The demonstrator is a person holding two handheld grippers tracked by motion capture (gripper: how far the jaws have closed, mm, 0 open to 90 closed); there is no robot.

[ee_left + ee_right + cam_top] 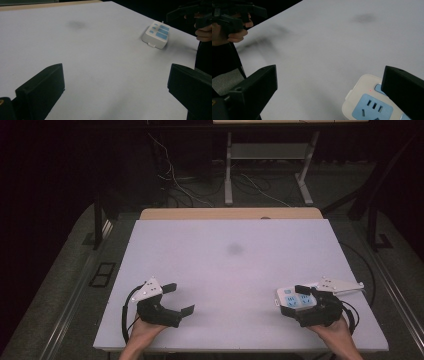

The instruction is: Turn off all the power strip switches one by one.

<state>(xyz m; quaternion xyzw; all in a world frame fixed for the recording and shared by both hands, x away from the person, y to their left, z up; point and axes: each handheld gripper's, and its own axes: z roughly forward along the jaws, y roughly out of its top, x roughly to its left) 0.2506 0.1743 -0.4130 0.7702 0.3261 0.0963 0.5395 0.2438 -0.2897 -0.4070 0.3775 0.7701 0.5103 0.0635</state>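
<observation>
Right tool, jaws apart, hovers over the white power strip, left tool likewise apart.

Two bare forearms held black grippers. The left gripper and right gripper each had blocky black jaws, a grey three-cornered top plate and a trailing black cable.

1. The right gripper shows its two black block-shaped jaws standing wide apart, with nothing pressed between them.
2. A white rounded plastic power strip with pale blue socket faces lies flat on the white matte tabletop, partly under the jaw on the view's right.
3. Far from the strip, toward the upper left corner, a hand holds the left gripper, black and blurred.
4. A dark smudge marks the tabletop well beyond the strip.
</observation>
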